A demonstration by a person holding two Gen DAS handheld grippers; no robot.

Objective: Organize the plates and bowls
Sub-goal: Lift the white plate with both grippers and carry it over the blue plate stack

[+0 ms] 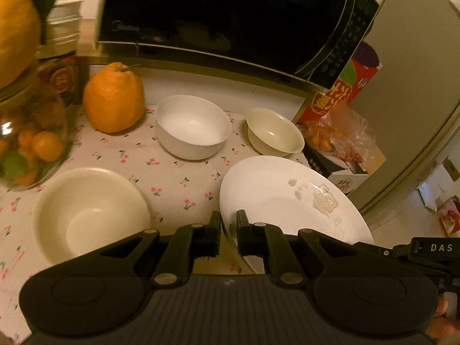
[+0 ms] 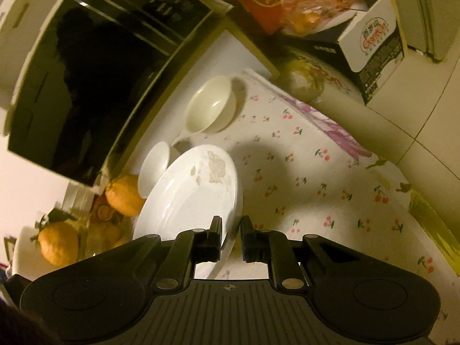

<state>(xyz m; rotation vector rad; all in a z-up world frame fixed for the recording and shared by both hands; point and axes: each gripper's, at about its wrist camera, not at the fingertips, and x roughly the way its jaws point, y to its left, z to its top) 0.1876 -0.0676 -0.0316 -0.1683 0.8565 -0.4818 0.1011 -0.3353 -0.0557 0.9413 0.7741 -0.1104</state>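
Plate: round white ceramic plate (image 1: 287,198) tilted off the cloth, gripped at opposite rims for carrying.
Left gripper (image 1: 228,230): nearly closed, pinching near rim.
Right gripper (image 2: 231,231): likewise, pinching rim.

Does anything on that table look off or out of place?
The white plate is tilted up off the cloth, both sets of jaws closed on its rim. It carries a pale raised flower mark, whether decoration or residue, I cannot tell.

bowls (image 1: 193,126): 3 loose | plate (image 1: 287,198): 1 | big citrus (image 1: 113,97): 2

A white plate (image 1: 287,198) with embossed flower is tilted off the counter; three empty bowls stand upright: cream (image 1: 89,210), white (image 1: 192,126), small cream (image 1: 274,135).
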